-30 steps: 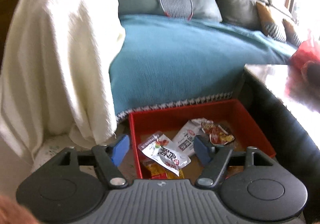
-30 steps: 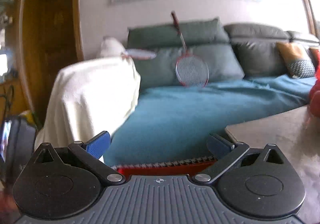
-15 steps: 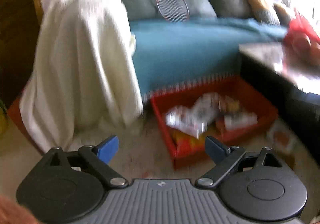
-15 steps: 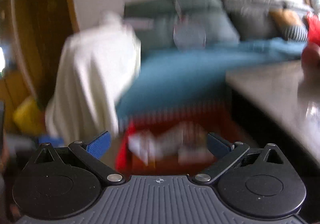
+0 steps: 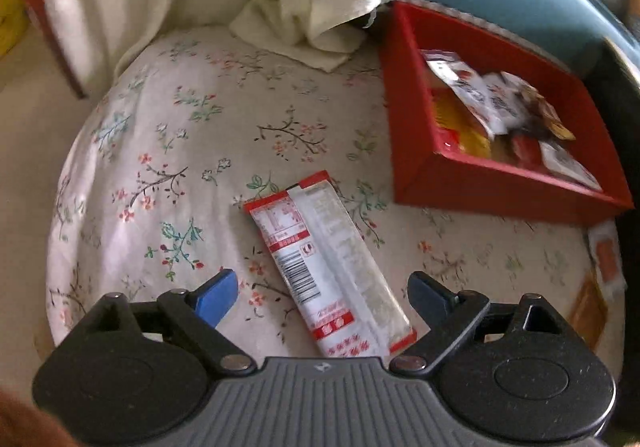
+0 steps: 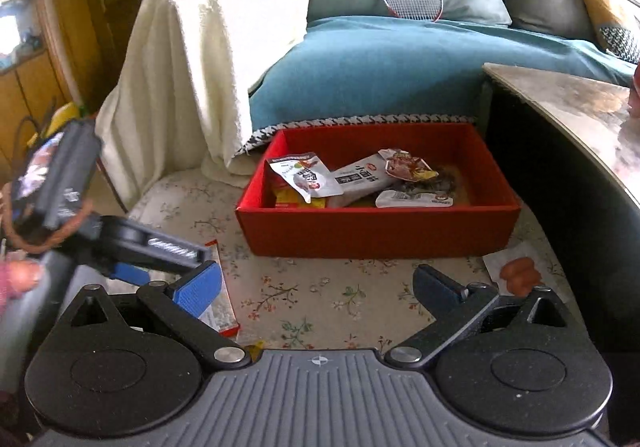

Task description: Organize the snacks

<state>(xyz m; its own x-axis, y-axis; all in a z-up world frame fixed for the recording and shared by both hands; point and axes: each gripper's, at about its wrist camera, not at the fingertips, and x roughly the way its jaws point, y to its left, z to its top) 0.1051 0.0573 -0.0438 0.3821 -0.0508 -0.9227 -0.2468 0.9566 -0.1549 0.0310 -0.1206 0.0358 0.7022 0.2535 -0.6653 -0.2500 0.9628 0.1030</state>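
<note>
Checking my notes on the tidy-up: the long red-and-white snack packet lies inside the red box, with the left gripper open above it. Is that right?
Not quite. The long red-and-white snack packet lies on the floral cushion, outside the red box. The left wrist view shows it. The rest holds: the left gripper is open above it.

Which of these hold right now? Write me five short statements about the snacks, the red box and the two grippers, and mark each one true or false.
1. The long snack packet lies barcode side up on the floral cloth, outside the red box. True.
2. The left gripper is clamped on that packet. False: its jaws stand wide open, having just been opening, with the packet between them untouched.
3. The red box is empty. False: several snack packets lie inside.
4. The right gripper is open and holds nothing. True.
5. A sausage packet lies on the cloth beside the box. True.
</note>
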